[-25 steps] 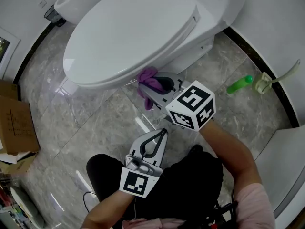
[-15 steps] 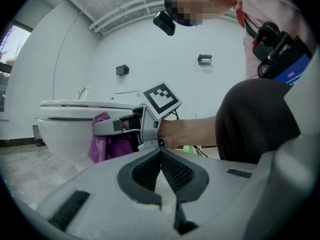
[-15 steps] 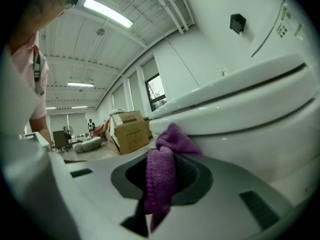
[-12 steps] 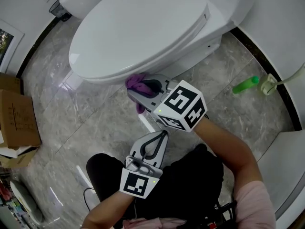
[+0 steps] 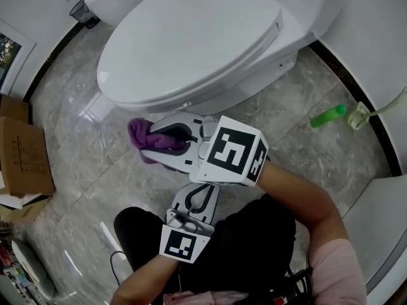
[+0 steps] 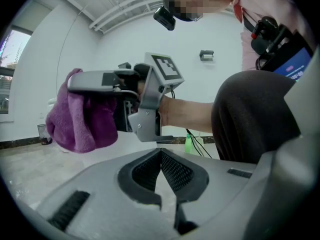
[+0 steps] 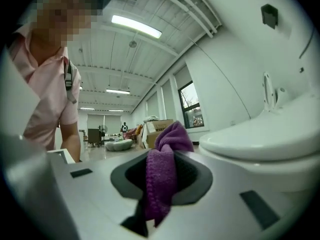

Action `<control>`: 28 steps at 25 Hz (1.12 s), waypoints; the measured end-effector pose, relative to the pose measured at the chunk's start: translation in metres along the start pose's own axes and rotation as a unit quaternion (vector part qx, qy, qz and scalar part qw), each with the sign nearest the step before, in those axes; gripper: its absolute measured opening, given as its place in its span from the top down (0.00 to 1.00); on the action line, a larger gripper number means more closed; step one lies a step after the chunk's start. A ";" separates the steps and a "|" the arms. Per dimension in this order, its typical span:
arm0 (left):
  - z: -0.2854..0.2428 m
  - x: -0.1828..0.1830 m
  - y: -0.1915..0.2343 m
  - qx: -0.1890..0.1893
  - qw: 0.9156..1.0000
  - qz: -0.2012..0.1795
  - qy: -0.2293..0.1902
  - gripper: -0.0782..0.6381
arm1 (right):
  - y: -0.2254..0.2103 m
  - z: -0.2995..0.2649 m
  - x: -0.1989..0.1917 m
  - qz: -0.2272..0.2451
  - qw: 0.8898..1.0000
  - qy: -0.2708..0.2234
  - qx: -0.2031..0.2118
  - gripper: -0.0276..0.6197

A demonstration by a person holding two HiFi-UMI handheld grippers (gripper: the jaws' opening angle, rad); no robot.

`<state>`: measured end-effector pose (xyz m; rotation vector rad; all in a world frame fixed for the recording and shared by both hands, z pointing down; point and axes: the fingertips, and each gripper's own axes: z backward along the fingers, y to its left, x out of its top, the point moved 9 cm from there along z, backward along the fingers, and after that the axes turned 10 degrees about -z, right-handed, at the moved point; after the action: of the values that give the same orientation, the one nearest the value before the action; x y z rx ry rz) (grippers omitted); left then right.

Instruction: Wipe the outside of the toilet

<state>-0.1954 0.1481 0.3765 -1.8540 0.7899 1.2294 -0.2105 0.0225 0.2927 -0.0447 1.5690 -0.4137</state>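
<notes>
The white toilet (image 5: 191,37) has its lid down and fills the top of the head view. My right gripper (image 5: 152,142) is shut on a purple cloth (image 5: 138,132) and points left, just below the bowl's front and apart from it. In the right gripper view the cloth (image 7: 162,176) is pinched between the jaws, with the toilet bowl (image 7: 265,144) to the right. My left gripper (image 5: 206,193) sits low by the person's knee, shut with nothing in it. The left gripper view looks over its closed pads (image 6: 172,171) at the right gripper (image 6: 100,79) and cloth (image 6: 80,119).
A green bottle (image 5: 327,115) and a white brush holder (image 5: 356,112) stand by the right wall. A cardboard box (image 5: 25,154) lies at the left, a small black bin (image 5: 82,11) at the top left. The floor is grey marble tile (image 5: 95,170).
My right gripper has swung the purple cloth left and down, away from the toilet's base toward the person. The left gripper has stayed put.
</notes>
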 end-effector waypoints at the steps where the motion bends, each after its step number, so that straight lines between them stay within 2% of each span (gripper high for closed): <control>1: -0.001 -0.001 0.001 0.001 1.000 0.013 0.003 0.89 | 0.001 0.006 0.007 0.007 1.000 -0.009 -0.008 0.83; 4: -0.011 0.005 0.006 -0.019 0.999 0.037 -0.002 0.89 | -0.001 0.035 0.030 0.019 0.997 -0.033 -0.063 0.83; 6: -0.024 0.014 0.007 -0.035 0.999 0.039 -0.011 0.89 | -0.005 0.063 0.041 0.020 0.993 -0.045 -0.106 0.83; 9: -0.047 0.030 0.005 -0.033 0.999 0.036 -0.021 0.88 | -0.016 0.112 0.045 0.032 0.986 -0.056 -0.157 0.83; 11: -0.060 0.039 0.006 -0.036 0.998 0.036 -0.033 0.89 | -0.023 0.145 0.043 0.034 0.977 -0.063 -0.203 0.83; 16: -0.087 0.048 0.006 -0.055 0.997 0.034 -0.046 0.89 | -0.039 0.230 0.028 0.010 0.942 -0.081 -0.325 0.83; 18: -0.095 0.049 0.005 -0.052 0.997 0.037 -0.052 0.88 | -0.047 0.262 0.012 -0.007 0.929 -0.083 -0.361 0.82; 21: -0.103 0.050 0.004 -0.058 0.997 0.021 -0.045 0.88 | -0.060 0.306 -0.015 -0.032 0.907 -0.088 -0.410 0.82; 23: -0.108 0.050 0.004 -0.059 0.997 0.014 -0.043 0.88 | -0.074 0.331 -0.029 -0.043 0.888 -0.093 -0.449 0.82; 27: -0.120 0.049 0.006 -0.051 0.997 0.015 -0.053 0.88 | -0.114 0.366 -0.050 -0.058 0.837 -0.097 -0.535 0.82; 28: -0.121 0.048 0.006 -0.050 0.998 0.018 -0.045 0.88 | -0.124 0.371 -0.057 -0.066 0.829 -0.095 -0.546 0.82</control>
<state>-0.1273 0.0380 0.3605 -1.8564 0.7272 1.3881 0.1249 -0.1628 0.3887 -1.0526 1.4192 0.4288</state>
